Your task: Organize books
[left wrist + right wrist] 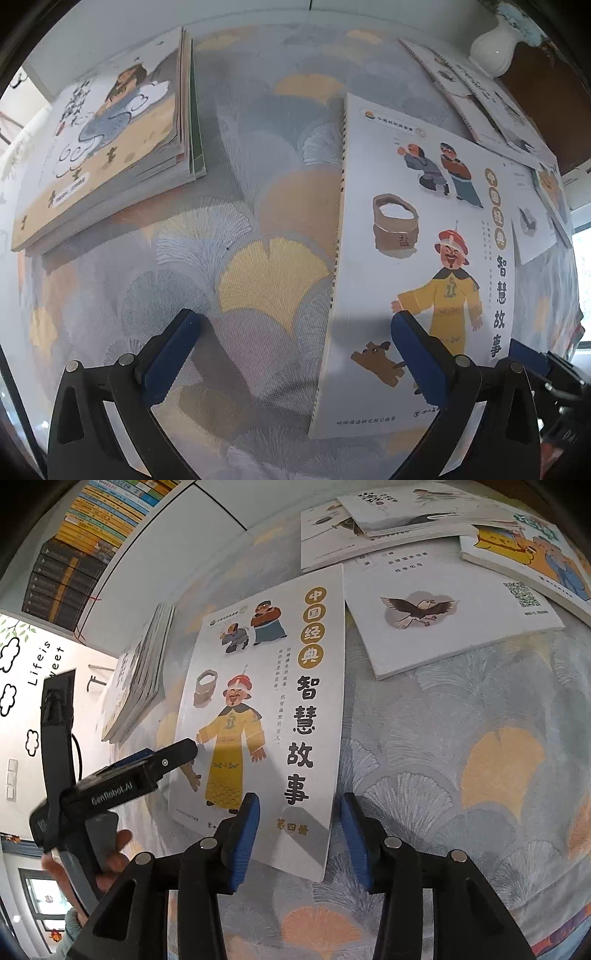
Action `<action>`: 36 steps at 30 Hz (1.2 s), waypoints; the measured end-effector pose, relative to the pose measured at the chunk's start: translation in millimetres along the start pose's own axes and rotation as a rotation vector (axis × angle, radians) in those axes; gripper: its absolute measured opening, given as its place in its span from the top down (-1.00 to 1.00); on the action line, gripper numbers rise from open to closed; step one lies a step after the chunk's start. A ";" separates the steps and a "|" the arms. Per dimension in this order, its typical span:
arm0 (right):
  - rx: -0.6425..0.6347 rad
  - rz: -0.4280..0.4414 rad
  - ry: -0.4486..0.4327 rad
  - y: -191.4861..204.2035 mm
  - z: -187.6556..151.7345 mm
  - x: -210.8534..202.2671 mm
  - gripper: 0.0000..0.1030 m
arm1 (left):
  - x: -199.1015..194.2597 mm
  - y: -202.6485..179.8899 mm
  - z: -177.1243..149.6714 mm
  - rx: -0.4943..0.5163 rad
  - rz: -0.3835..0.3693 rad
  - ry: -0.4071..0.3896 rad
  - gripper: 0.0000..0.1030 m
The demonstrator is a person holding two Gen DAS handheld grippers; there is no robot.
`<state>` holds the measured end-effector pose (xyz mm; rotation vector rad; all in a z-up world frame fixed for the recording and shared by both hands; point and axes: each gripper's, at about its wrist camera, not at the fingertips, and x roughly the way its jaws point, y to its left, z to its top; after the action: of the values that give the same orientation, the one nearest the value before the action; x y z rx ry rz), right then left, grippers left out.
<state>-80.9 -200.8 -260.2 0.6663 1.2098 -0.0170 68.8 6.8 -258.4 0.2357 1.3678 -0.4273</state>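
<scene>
The yellow-robed-figure book [258, 709] lies flat on the leaf-patterned worktop [461, 794]. The right claw [299, 840] straddles its six o'clock corner, parted, gripping nothing. The left claw [295, 354], spread wide, hovers over the book's nine o'clock edge. A stack of books [110, 147] sits at ten o'clock.

Both grippers are black plastic frames with triangular cut-outs, round silver pins at the joints and ribbed blue pads inside the fingers: the left gripper [295, 345], the right gripper [299, 834]. The left one's body carries white "GenRobot.AI" lettering. A pale knitted cuff [72, 921] shows at the hand [107, 864] behind it.
</scene>
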 end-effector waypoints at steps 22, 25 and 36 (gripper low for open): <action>0.017 -0.006 -0.062 -4.6 6.2 -4.5 0.01 | -33.4 -9.2 -23.0 0.078 -0.203 -0.245 -0.97; 0.003 -0.056 -0.086 -1.4 5.2 -2.6 0.21 | -16.4 -12.4 -17.1 0.103 -0.137 -0.135 -0.52; -0.013 -0.034 -0.073 -0.1 -4.4 -0.7 0.43 | -18.6 -15.2 -39.4 0.150 -0.174 -0.092 -0.18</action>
<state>-85.0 -199.0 -260.4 0.6285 1.1498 -0.0617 24.4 11.9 -246.6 0.2184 1.2721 -0.6801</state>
